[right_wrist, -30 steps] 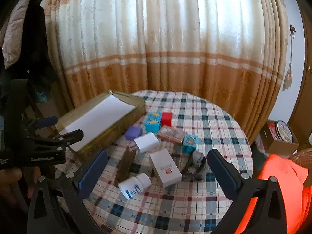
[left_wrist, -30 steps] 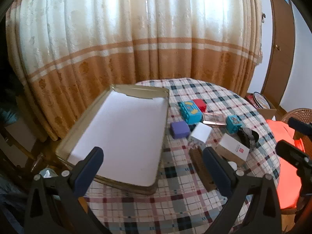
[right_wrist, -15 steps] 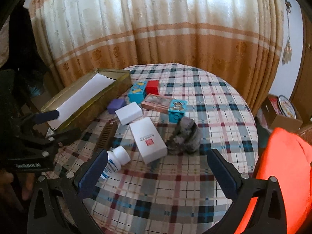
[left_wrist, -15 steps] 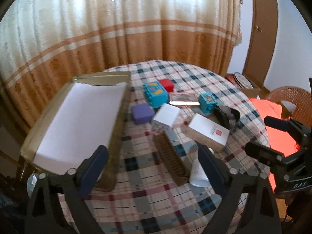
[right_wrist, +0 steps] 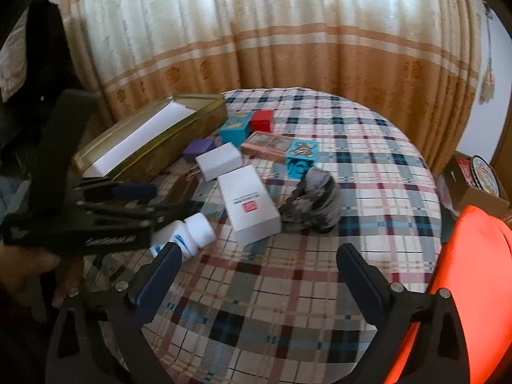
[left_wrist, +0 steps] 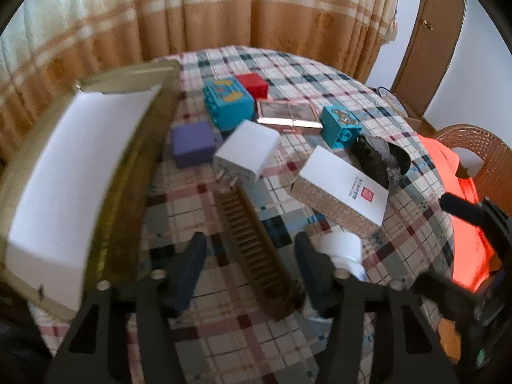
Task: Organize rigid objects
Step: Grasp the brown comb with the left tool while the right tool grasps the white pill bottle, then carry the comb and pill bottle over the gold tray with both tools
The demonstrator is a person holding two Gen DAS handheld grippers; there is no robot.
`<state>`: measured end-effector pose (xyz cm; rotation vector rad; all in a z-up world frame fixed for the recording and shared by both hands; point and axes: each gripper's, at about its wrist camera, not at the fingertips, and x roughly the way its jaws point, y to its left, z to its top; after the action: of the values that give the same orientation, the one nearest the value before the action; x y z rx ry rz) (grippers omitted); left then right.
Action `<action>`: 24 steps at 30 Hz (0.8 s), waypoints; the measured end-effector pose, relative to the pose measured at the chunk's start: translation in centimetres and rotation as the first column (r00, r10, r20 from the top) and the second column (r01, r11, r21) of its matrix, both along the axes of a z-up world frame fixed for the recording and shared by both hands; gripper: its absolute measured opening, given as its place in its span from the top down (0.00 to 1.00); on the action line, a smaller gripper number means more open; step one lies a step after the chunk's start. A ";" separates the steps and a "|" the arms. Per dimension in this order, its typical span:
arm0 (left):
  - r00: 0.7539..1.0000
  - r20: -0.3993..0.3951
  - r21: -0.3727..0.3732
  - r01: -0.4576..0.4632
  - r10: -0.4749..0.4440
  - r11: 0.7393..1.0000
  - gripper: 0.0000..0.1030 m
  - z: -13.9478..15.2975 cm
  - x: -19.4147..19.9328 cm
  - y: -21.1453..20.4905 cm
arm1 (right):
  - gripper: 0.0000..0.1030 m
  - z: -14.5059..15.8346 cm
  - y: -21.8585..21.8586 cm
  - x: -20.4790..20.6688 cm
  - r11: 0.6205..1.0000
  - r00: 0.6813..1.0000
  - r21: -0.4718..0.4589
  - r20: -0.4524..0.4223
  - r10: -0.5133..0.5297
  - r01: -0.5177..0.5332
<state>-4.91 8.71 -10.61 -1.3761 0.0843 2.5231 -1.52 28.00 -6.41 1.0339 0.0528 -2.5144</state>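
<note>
A round table covered in a plaid cloth (right_wrist: pixel 368 172) holds a scatter of small items, seen from two handheld tongs.

Nearest in the left wrist view, the left gripper (left_wrist: pixel 249 262) has its fingers parted to either side of a brown comb (left_wrist: pixel 256 249), which lies flat on the cloth between them; whether the pads touch it cannot be told. At 3 o'clock from the comb lies a white pill bottle (left_wrist: pixel 344 251) on its side.

In the right wrist view, the right gripper (right_wrist: pixel 259 275) is spread wide over bare cloth, holding nothing.

Farther on, at 1 o'clock from the comb, rests a white carton with a red stamp (left_wrist: pixel 342 188), and at 12 o'clock a white charger plug (left_wrist: pixel 246 153). A purple box (left_wrist: pixel 192 147) sits at 11 o'clock. Beyond them are a large teal block (left_wrist: pixel 228 102), a red cube (left_wrist: pixel 252 84), a flat pink case (left_wrist: pixel 288 115) and a small teal block (left_wrist: pixel 340 124), with a dark crumpled bundle (left_wrist: pixel 377 156) just beside it.

Along the left edge, from 9 to 11 o'clock, stands a gold tin with a white lining (left_wrist: pixel 73 166). Striped curtains (right_wrist: pixel 272 32) hang behind.
</note>
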 end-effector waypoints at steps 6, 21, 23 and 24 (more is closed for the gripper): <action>1.000 -0.006 -0.001 0.017 -0.017 1.000 0.72 -0.3 -0.1 0.3 | 0.13 -0.7 -1.8 0.5 0.997 0.997 0.005 0.017 0.073 -0.073; 0.998 -0.059 0.037 0.037 -0.035 0.999 0.77 1.1 0.5 -1.1 | 0.24 -2.6 -5.1 -0.7 0.990 0.986 -0.009 0.087 0.141 -0.141; 0.999 -0.042 0.043 0.033 -0.032 0.999 0.77 0.7 0.3 -1.2 | 0.24 -2.7 -5.2 -1.1 0.990 0.986 -0.015 0.093 0.140 -0.139; 0.999 -0.040 0.052 0.034 -0.032 0.998 0.77 0.7 0.4 -1.3 | 0.24 -2.7 -5.3 -1.2 0.990 0.985 -0.012 0.093 0.143 -0.143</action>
<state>-4.55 7.39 -9.91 -1.2957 0.0474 2.5072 -2.74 22.66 -9.11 1.1037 0.0896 -2.3338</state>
